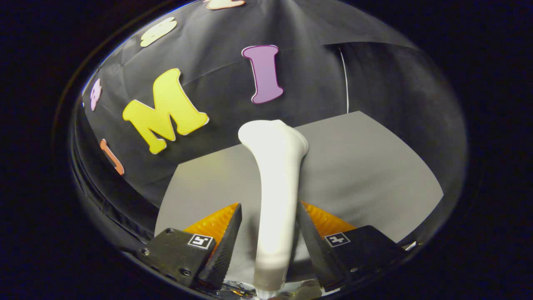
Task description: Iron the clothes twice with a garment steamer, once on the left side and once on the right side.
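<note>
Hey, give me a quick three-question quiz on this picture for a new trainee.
1. True or false: the white garment steamer stands between the fingers of the claw.
2. What lies under the steamer? A) grey table B) wooden floor C) blue tray
3. Fill in: the steamer's wide head points ___ from the fingers.

Key: 1 true; the right finger touches it, a small gap shows at the left, so the grip is unclear. 2 A. 3 away.
</note>
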A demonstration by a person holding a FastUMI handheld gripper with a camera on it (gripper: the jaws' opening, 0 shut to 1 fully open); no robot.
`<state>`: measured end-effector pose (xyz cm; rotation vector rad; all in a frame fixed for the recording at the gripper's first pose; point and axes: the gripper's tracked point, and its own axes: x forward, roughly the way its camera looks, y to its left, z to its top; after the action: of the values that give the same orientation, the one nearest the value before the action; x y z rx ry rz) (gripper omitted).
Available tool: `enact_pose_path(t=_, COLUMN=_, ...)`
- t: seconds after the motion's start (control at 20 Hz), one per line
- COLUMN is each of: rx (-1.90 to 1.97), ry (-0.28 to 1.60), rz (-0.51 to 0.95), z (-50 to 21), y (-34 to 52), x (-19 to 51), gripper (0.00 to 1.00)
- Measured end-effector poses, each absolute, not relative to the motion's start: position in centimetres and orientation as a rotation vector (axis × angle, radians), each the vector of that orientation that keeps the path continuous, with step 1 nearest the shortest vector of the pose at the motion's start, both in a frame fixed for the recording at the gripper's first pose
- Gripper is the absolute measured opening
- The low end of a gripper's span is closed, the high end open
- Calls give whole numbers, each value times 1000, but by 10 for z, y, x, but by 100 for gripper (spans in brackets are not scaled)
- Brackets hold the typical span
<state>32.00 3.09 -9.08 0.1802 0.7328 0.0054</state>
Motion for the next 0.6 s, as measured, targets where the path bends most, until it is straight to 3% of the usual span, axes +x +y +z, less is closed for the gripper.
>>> enact_pose_path(t=0.15, rx=150, ry=718, rz=-36, z=-93, y=28, x=324, gripper=79)
enact_pose_path(t=0.35, rx=116, ry=668, rz=-120, z=-94, y=16, x=329, gripper=45)
enact_pose_path(t=0.6, rx=154, ry=604, rz=-130, z=-75, y=19, x=318, gripper=38)
